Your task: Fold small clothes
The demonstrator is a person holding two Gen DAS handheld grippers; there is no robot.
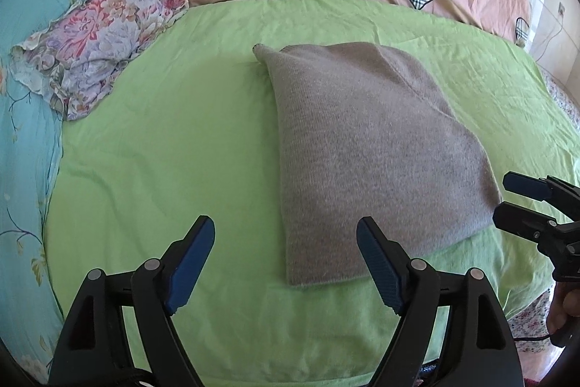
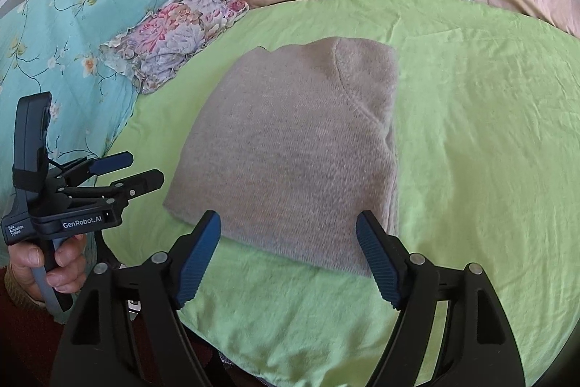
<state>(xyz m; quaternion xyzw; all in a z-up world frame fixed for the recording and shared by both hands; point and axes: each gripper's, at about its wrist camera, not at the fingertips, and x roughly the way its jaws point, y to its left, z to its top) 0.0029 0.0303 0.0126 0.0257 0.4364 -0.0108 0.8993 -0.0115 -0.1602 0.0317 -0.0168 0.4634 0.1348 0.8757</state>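
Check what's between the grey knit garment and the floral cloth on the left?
Nothing: only bare green sheet separates the folded grey knit garment from the floral cloth. Both wrist views show it.

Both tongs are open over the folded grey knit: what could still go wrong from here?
1. The grey knit has a loose flap sticking out at its far left corner; it may spring open.
2. The left tongs and right tongs hang close above the near edge; a low pass could drag the fold.
3. The green sheet is wrinkled, so pulling it could skew the fold.
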